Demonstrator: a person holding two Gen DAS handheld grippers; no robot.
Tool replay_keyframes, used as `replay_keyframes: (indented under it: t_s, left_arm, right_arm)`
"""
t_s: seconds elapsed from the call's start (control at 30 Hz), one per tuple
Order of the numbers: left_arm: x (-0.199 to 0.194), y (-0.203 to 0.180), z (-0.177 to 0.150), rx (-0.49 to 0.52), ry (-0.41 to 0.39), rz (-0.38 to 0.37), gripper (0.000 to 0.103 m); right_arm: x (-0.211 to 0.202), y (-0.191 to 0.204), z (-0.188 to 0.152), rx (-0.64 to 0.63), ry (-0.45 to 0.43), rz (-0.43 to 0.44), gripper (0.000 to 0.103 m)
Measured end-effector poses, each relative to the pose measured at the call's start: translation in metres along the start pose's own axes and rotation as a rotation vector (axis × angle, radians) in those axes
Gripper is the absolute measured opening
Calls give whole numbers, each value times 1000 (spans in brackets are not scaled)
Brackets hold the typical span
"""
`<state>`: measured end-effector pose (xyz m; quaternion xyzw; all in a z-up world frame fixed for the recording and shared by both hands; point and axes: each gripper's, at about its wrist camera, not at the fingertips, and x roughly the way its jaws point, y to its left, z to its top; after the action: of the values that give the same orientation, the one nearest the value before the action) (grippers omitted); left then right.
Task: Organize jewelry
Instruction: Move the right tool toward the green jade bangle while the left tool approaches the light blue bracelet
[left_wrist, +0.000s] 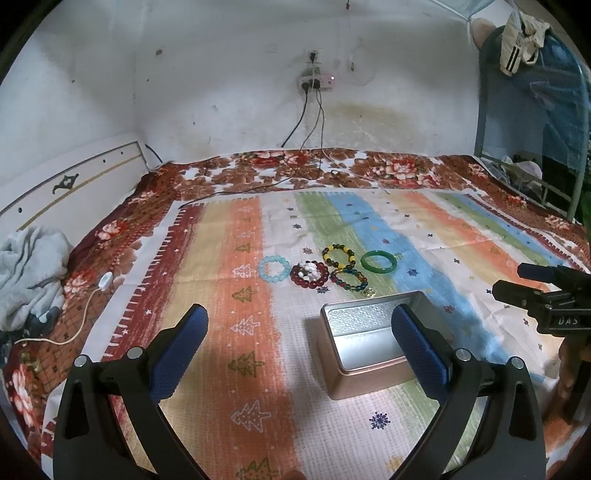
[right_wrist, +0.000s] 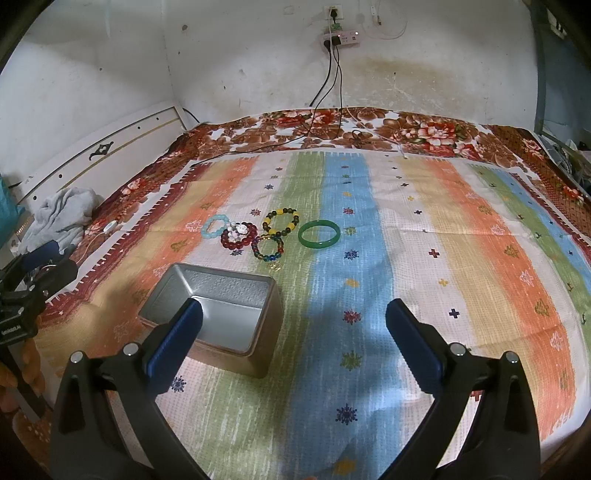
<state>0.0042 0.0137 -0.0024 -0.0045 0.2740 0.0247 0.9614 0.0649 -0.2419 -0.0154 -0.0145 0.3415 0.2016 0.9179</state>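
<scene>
**Bracelets laid out behind an open tin on the bed**

Striped cloth (right_wrist: 369, 258) covers the bed; on it, left to right, lie a pale blue bead bracelet (right_wrist: 214, 227), a dark red bead bracelet (right_wrist: 238, 234), a yellow-and-dark bead bracelet (right_wrist: 280, 221) with a multicoloured one (right_wrist: 266, 248) just in front, and a green bangle (right_wrist: 318, 234); nearer stands the open metal tin (right_wrist: 218, 314); left gripper (left_wrist: 299, 326) and right gripper (right_wrist: 293, 319) both hover spread wide, holding nothing.

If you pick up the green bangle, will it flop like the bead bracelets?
Probably not: the green bangle looks like one solid, glossy ring, so it should stay stiff. That shine suggests it may slip between the pads. Set on its edge, it could roll across the striped cloth.
</scene>
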Motion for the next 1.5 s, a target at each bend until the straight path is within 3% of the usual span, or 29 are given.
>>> replay_keyframes:
  t_s: [0.27, 0.6, 0.93, 1.1, 1.5]
  left_arm:
    - [18, -9, 13, 45, -20, 32, 98]
    - [53, -6, 30, 48, 12, 1, 98]
    - [82, 0, 36, 40, 21, 73, 98]
    - [103, 1, 40, 36, 106, 53, 98]
    - [140, 16, 48, -1, 160, 61, 98]
  right_arm:
    - [20, -3, 11, -12, -1, -18, 98]
    - [41, -7, 32, -24, 16, -12, 98]
    - [66, -22, 51, 15, 48, -27, 98]
    - [77, -25, 59, 2, 52, -49, 98]
    - [107, -39, 72, 23, 85, -79, 98]
